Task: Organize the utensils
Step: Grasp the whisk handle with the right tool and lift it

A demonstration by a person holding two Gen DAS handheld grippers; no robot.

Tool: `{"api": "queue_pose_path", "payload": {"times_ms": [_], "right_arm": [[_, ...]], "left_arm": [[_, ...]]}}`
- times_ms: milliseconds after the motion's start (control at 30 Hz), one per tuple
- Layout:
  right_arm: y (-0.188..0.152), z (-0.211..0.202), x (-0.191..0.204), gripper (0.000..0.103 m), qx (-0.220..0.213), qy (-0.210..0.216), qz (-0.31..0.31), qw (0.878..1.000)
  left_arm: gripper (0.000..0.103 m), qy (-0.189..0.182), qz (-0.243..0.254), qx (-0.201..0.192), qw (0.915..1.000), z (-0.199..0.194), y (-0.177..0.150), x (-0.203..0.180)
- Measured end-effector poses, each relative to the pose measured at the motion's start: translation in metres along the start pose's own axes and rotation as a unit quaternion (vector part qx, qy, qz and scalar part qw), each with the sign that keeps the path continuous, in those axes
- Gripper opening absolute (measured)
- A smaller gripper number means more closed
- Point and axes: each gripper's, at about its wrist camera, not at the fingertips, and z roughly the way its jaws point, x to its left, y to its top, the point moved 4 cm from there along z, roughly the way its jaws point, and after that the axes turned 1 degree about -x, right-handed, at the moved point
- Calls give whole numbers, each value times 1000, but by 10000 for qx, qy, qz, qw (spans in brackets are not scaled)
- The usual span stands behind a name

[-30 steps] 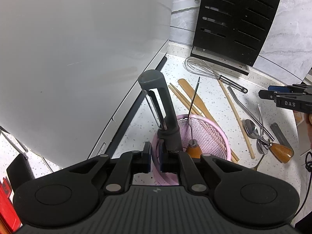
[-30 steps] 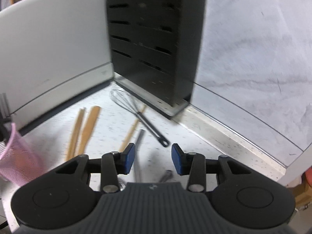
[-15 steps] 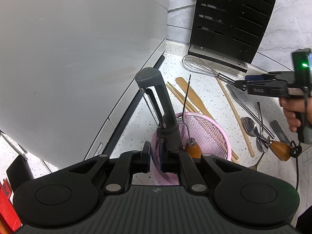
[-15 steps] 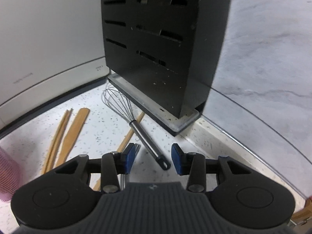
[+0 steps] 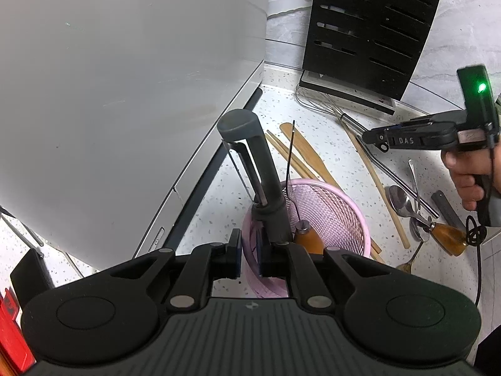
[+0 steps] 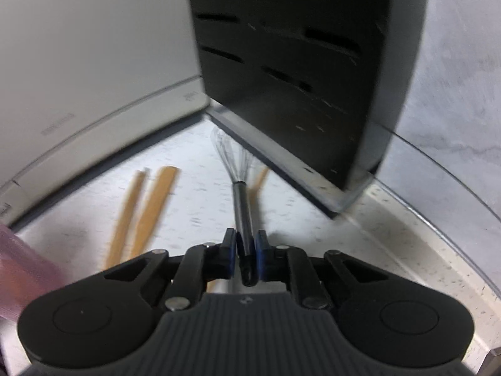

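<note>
So the right hand-held gripper (image 6: 245, 252) is closing its jaws on the whisk (image 6: 242, 202), handle end between the pads, which look to be touching it. The whisk lies on the bench (image 6: 200, 210), long axis running straight away from the gripper, wire head at the far end by the black knife block (image 6: 300, 72). The left hand-held gripper (image 5: 249, 252) is clamped on the near rim of the pink basket (image 5: 350, 216), well to the left. Basket holds two things: a grey peeler (image 5: 260, 169) and one wooden-handled tool (image 5: 308, 239). On the bench I count one whisk, one flat wooden spatula (image 5: 308, 153) and at least one spoon (image 5: 402, 202).
</note>
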Motion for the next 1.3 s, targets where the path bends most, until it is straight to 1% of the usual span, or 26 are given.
{"api": "queue_pose_path", "payload": {"times_ms": [100,167,267,500,667,700,733,767,800,867,1000,1133,1300], "right_arm": [[2,-7,10,9,85,94,216,9997],[-4,-8,16,9,266,229,366,9987],[-18,-7,25,9,550,373,368,9971],[-47,-18,53,9,923,465,-98,9946],[-55,-24,66,11,1018,273,-542,9929],[-52,-19,69,11,1014,285,-554,9929],[-51,-21,70,14,983,259,-569,9932],[-49,-21,69,25,946,227,-580,9936],[-47,-22,69,29,902,198,-574,9941],[-39,-23,67,30,765,172,-522,9956],[-23,-16,65,30,628,140,-337,9974],[-11,-6,66,31,629,132,-179,9978],[2,14,67,32,743,39,-82,9972]], "left_arm": [[10,-7,-11,0,10000,0,0,0],[10,-22,-20,2,10000,0,0,1],[10,-23,-19,3,10000,1,0,1],[10,-5,1,10,10000,1,0,1],[10,11,15,12,10000,1,0,-1],[10,8,13,12,10000,1,0,-1],[10,6,13,12,10000,1,0,-1],[10,2,15,13,10000,1,0,-1],[10,-2,19,13,10000,1,0,-1],[10,-15,20,14,10000,1,0,-1],[10,-40,18,17,10000,2,-1,0],[11,-55,14,26,10000,1,-1,0],[11,-104,7,-7,9999,-1,-1,2]]}}
